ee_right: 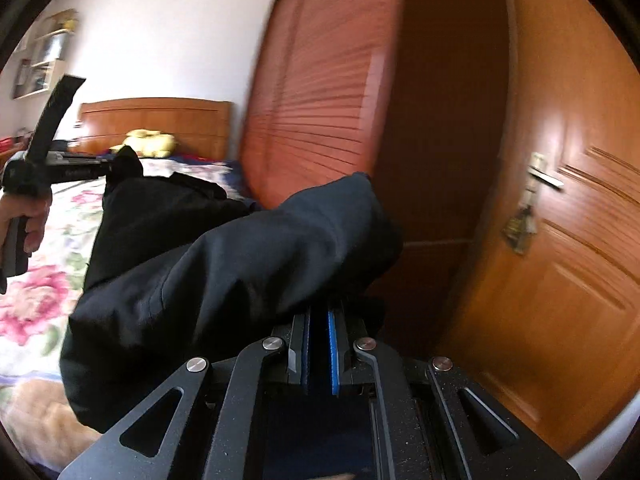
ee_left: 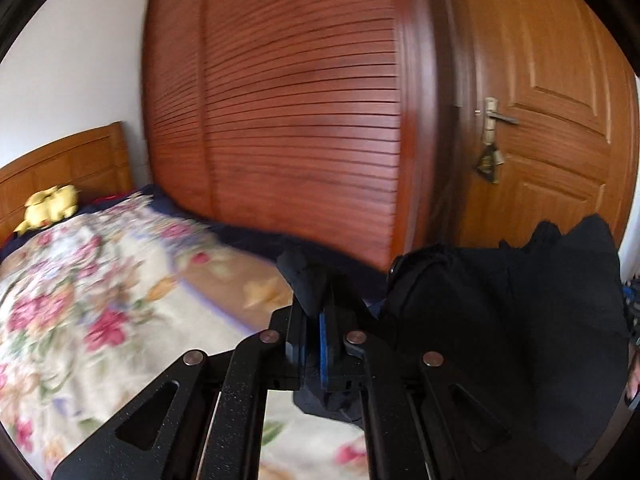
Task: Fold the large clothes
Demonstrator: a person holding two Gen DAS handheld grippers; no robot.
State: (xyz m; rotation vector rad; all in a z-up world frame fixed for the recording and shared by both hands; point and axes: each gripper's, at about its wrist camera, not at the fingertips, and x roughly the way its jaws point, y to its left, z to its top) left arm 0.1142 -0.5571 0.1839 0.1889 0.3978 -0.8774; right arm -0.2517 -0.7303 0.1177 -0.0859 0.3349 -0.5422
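**Both grippers clamped on a dark garment held above the bed**

The left gripper has its jaws drawn nearly together, with only a thin fold of the dark garment pinched between the blue pads. A small tuft of the cloth sticks up past the fingertips, and more hangs down beneath them.

The right gripper is likewise closed to a narrow slit, dark fabric filling the gap between its pads. From there the garment bulges up over the fingertips and drapes away to the left, towards the other gripper.

In the right wrist view the left gripper appears at the far edge of the cloth, gripping a corner of it, with the person's hand around its handle.

The garment hangs between the two grippers, lifted above the floral bedspread. Behind stand a slatted wooden wardrobe, a panelled door with a lever handle, a wooden headboard and a yellow soft toy. Much of the background is blurred.
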